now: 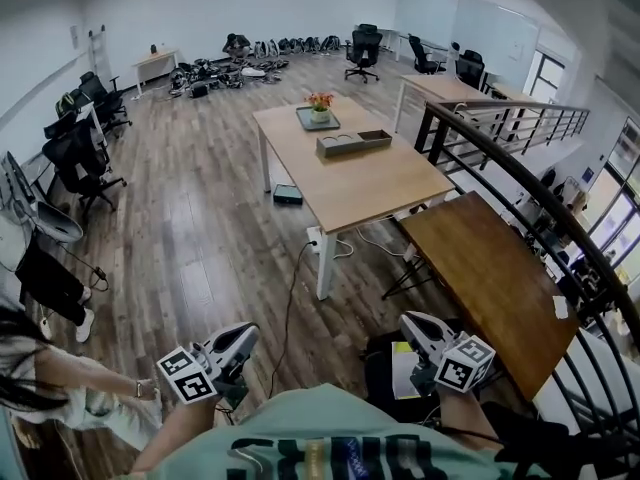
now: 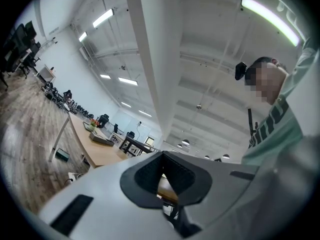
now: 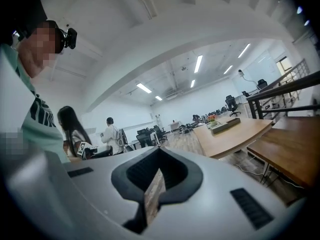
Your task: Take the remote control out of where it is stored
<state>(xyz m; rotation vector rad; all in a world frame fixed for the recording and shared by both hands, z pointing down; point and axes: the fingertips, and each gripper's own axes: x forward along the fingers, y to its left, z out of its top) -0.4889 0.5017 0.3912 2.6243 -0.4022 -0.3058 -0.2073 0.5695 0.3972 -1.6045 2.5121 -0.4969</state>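
No remote control can be made out in any view. A grey storage box (image 1: 353,143) lies on the light wooden table (image 1: 350,183) far ahead, beside a tray with a flower pot (image 1: 318,114). The box (image 2: 101,140) also appears small in the left gripper view, and the box (image 3: 225,125) is small in the right gripper view too. My left gripper (image 1: 237,348) (image 2: 162,176) is held close to my body, shut and empty. My right gripper (image 1: 420,333) (image 3: 157,176) is likewise near my chest, shut with nothing in it. Both are far from the table.
A dark wooden table (image 1: 490,278) stands at the right along a curved black railing (image 1: 520,158). A power strip (image 1: 315,240) with cables and a black box (image 1: 287,195) lie on the floor by the light table. Another person (image 1: 60,388) is at the left, with office chairs (image 1: 80,158) behind.
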